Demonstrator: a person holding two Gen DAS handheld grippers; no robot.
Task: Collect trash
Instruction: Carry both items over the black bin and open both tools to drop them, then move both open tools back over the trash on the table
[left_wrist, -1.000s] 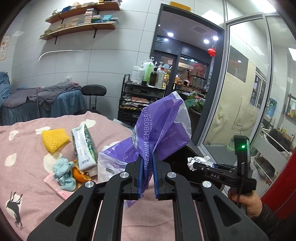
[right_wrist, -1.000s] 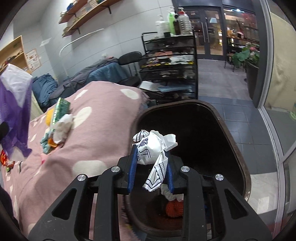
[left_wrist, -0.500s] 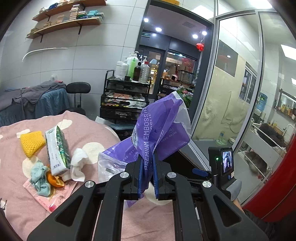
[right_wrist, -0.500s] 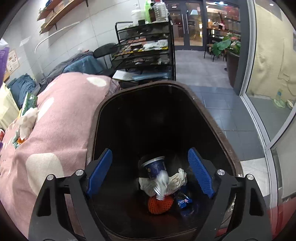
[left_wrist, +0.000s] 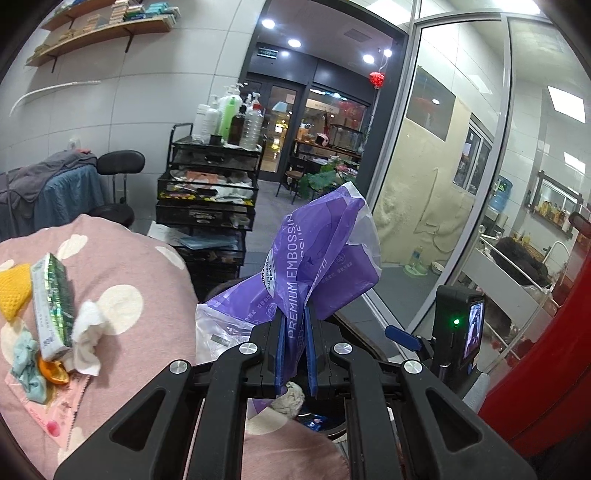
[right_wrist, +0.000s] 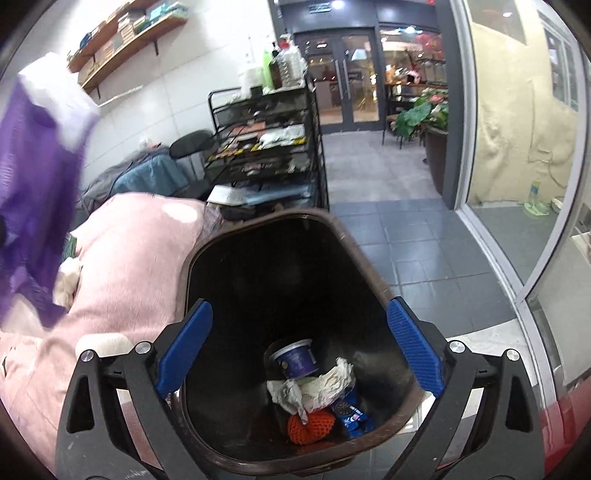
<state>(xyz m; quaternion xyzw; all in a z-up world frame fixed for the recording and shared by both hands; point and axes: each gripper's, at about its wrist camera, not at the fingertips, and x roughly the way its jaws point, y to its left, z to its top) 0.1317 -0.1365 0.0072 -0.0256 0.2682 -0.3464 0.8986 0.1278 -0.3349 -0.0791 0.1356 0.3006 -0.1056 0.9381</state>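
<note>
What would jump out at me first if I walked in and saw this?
Probably the big purple plastic bag, pinched upright in the left gripper beside the pink spotted bed cover. Next, the dark trash bin under the right gripper, whose blue fingers are opening with nothing between them; a blue cup, crumpled paper and orange netting lie at the bottom.

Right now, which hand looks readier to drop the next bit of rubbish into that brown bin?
Probably left: the left gripper is shut on the purple bag beside the bin. The right gripper, jaws opening above it, holds nothing.
</note>
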